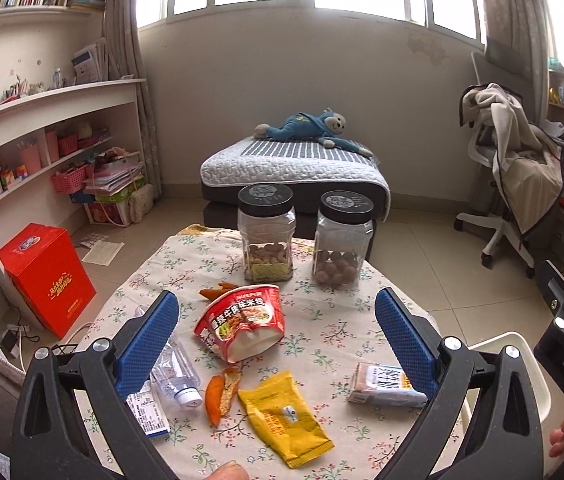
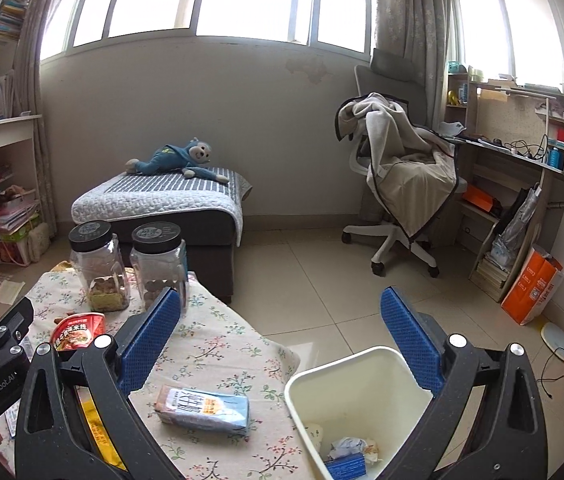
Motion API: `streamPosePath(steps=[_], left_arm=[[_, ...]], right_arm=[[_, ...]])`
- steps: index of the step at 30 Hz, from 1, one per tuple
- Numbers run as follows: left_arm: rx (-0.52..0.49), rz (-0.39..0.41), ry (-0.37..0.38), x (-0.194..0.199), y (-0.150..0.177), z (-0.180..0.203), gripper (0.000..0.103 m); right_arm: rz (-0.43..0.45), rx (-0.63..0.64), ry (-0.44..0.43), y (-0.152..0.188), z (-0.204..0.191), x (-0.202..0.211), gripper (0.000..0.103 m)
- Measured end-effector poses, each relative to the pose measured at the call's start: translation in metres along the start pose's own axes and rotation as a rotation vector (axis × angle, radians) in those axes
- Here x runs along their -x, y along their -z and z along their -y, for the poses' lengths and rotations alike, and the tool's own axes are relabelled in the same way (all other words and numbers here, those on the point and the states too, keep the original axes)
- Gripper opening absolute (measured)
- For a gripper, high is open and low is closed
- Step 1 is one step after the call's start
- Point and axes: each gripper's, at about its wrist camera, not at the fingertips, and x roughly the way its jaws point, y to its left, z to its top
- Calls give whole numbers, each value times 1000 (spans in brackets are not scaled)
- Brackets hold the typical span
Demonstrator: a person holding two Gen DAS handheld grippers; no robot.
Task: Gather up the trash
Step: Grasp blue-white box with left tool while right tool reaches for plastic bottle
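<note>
On the floral tablecloth lie a crushed red noodle cup, a clear plastic bottle, orange peel, a yellow snack packet and a blue-and-brown carton. My left gripper is open and empty, hovering above the trash with the noodle cup between its fingers' line. My right gripper is open and empty, over the table's right edge and the white bin. The bin holds crumpled paper and a blue box. The carton also shows in the right wrist view.
Two black-lidded jars of nuts stand at the table's far side. A padded stool with a blue plush monkey is behind. A draped office chair and desk are right, shelves and a red box left.
</note>
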Motion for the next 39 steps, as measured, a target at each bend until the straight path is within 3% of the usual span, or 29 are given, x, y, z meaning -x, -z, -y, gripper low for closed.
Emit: streamPosePath(steps=[5,8,11,15,18,27,28,29,30,35,39], left_arm=[[25,-45,-55,-15,11,-35,96],[38,-126,-97,-34,17,-59,96],[45,-325,-155,-73,31,-88,96],[130,-670,-93,-126,71,-131,96],[152,-800,-85,-144,97,-149,96],[170,-863,-124,-164,124,-166,93],[171,-865,-124,-165,128,-166,89],[162,-875,-118,-167,131,-167,73],[158,-887,-105,-167,136,-167,64],[143,-794,-119,-149,125,-176,60],[140,-676,-136,-114,95,-193,60]], right_arm=[[-15,59,-60,4,-44,-3,96],[-25,87,-88,7,-65,-6,96],[-57,98,-114,10,-80,-13,96],[-156,109,-173,15,-98,-31,96],[-226,106,-212,21,-109,-44,96],[-311,146,-268,33,-141,-59,96],[-312,160,-272,35,-145,-59,96],[-313,173,-276,35,-148,-59,96],[-316,183,-282,35,-151,-60,96],[-343,229,-334,40,-169,-64,96],[-391,291,-436,50,-197,-68,96]])
